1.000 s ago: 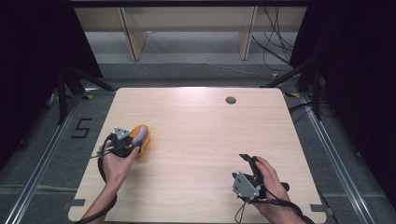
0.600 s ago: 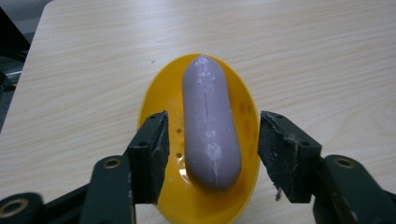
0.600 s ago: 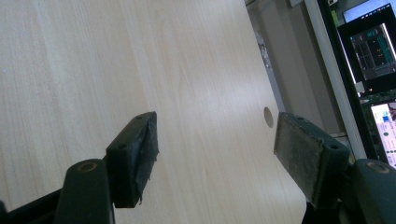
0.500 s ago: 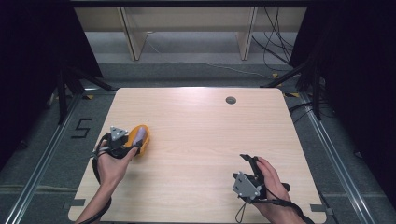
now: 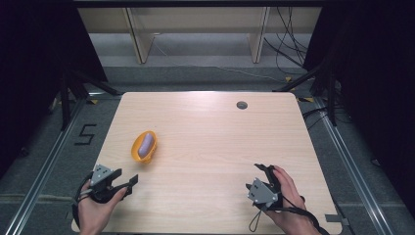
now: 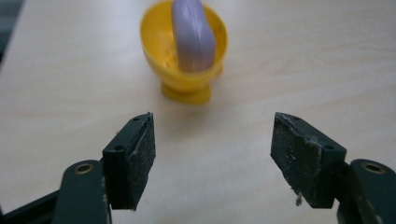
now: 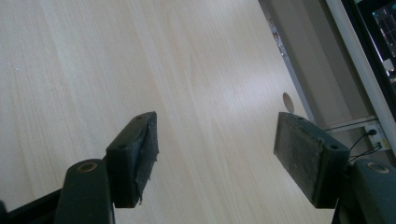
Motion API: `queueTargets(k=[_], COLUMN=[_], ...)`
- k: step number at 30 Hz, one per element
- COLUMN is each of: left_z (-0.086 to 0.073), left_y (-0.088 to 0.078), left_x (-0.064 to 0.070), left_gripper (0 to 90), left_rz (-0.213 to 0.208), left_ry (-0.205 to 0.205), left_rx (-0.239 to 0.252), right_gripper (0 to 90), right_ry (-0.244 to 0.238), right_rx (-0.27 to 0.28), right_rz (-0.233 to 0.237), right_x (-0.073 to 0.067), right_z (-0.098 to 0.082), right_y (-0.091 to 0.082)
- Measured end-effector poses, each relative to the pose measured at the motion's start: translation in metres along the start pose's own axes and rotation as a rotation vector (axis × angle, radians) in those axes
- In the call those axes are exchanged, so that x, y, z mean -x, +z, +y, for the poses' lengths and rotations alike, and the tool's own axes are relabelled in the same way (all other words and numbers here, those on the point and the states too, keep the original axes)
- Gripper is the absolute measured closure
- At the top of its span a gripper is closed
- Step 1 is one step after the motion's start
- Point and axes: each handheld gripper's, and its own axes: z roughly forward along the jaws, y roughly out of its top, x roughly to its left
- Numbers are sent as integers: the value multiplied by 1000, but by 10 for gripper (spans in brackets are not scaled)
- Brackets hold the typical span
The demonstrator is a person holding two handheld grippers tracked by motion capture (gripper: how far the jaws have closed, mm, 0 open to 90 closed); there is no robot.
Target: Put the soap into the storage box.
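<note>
2 empty tools, left tool (image 5: 128, 182) and right tool (image 5: 259, 174), gape wide; yellow bowl (image 5: 135, 148) holds purple object (image 5: 145, 145).

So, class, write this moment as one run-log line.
left gripper: open, apart from yellow bowl | bowl: holds purple object, upright | right gripper: open, holding nothing | table: light wood

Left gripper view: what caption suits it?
Open tongs face a yellow cup holding a lilac object on a wooden table.
</note>
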Motion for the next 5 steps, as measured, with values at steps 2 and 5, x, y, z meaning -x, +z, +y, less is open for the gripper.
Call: queueTargets(k=[2, 5], left_z=[-4, -2], left_y=[-1, -1], left_x=[5, 7], left_gripper=[311, 324], left_rz=[-11, -9], left_ry=[-12, -4], left_rx=[-4, 4], right_gripper=[320, 321], right_ry=[45, 54], right_rx=[-6, 4], right_rz=[5, 20], right_x=[1, 4], right_z=[-3, -6], right_y=[0, 2])
